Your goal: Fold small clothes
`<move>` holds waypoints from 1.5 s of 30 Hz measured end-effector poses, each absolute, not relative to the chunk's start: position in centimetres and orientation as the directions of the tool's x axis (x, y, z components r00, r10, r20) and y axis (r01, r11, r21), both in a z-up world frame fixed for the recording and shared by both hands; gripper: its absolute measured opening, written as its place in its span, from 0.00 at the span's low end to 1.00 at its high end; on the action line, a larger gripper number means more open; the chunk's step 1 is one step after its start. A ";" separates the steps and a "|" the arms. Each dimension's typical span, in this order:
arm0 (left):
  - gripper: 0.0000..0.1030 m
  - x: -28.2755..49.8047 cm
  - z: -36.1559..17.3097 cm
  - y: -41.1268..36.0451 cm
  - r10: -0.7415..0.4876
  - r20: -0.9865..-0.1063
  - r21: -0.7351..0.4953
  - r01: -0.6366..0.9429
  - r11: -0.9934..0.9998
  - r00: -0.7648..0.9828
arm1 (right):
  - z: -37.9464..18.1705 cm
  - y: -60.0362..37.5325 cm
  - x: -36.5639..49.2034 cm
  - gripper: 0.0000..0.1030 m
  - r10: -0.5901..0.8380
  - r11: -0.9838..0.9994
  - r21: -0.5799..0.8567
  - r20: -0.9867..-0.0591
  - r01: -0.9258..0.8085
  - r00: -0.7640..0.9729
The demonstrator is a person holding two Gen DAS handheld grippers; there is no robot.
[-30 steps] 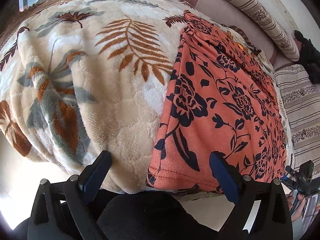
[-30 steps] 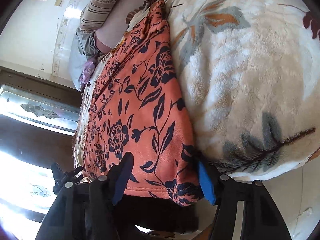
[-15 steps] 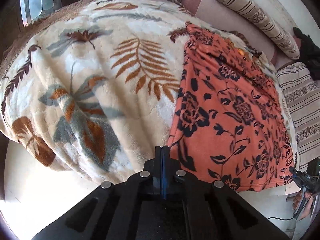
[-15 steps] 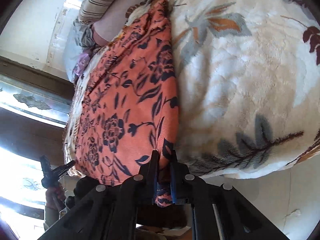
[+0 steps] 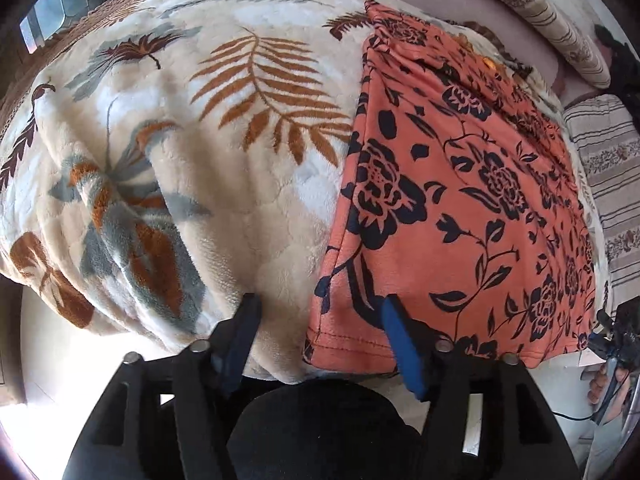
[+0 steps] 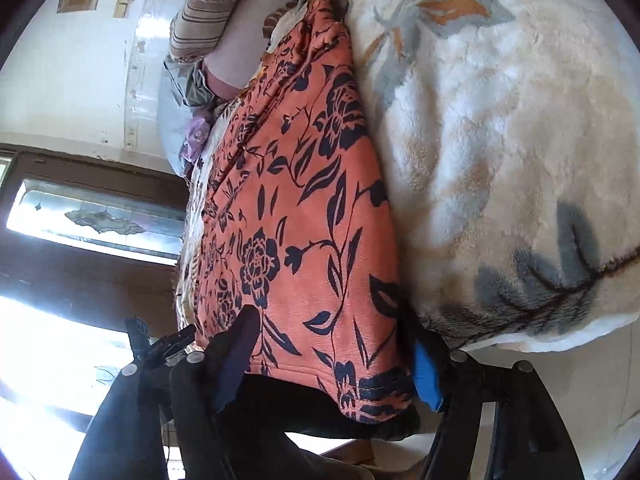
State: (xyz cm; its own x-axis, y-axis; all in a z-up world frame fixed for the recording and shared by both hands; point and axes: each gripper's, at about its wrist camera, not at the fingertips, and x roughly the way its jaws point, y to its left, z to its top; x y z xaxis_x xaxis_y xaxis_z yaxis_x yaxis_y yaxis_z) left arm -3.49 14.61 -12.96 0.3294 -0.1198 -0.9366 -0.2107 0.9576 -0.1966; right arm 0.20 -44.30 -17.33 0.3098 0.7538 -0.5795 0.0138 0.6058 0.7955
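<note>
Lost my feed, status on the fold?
Left tongs and right tongs opening, each astride a hem corner. Orange black-flowered knit garment flat on cream leaf-print fleece blanket. Nothing in the way.

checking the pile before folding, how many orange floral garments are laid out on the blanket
1. The garment lies flat on the blanket, its hem at the near edge between the two grippers. More clothes may be hidden in the heap by the pillows.

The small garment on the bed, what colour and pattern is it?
Orange garment with a dark navy floral print, clearest in the left wrist view.
</note>
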 end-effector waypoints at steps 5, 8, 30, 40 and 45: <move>0.06 -3.7 -11.9 13.9 -0.124 -0.937 -0.192 -0.185 0.964 0.327 | -16.7 -43.9 0.5 0.08 0.732 0.655 0.756 -0.631 -0.010 0.259; 0.06 -4.1 -9.6 13.5 -0.133 -0.916 -0.207 -0.162 0.965 0.380 | -14.3 -43.8 0.7 0.08 0.755 0.631 0.773 -0.592 -0.066 0.283; 0.09 -3.5 -8.6 13.4 -0.215 -0.893 -0.295 -0.154 0.943 0.394 | -14.3 -43.3 2.7 0.08 0.832 0.528 0.846 -0.498 -0.071 0.244; 0.09 -1.7 -7.8 14.2 -0.322 -0.844 -0.413 -0.136 0.901 0.429 | -15.8 -42.8 4.6 0.08 0.858 0.474 0.880 -0.460 -0.010 0.228; 0.09 3.8 -0.7 14.6 -0.371 -0.732 -0.462 -0.017 0.887 0.571 | -10.9 -43.3 9.9 0.08 0.871 0.407 0.910 -0.359 -0.082 0.336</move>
State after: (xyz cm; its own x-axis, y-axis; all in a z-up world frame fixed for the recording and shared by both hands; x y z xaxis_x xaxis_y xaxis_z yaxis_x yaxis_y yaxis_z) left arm 3.81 14.56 -0.73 0.5711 -0.3707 -0.7324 -0.0167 0.8868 -0.4619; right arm 9.92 -43.31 -10.86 0.3360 0.8707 -0.3592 -0.0820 0.4069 0.9098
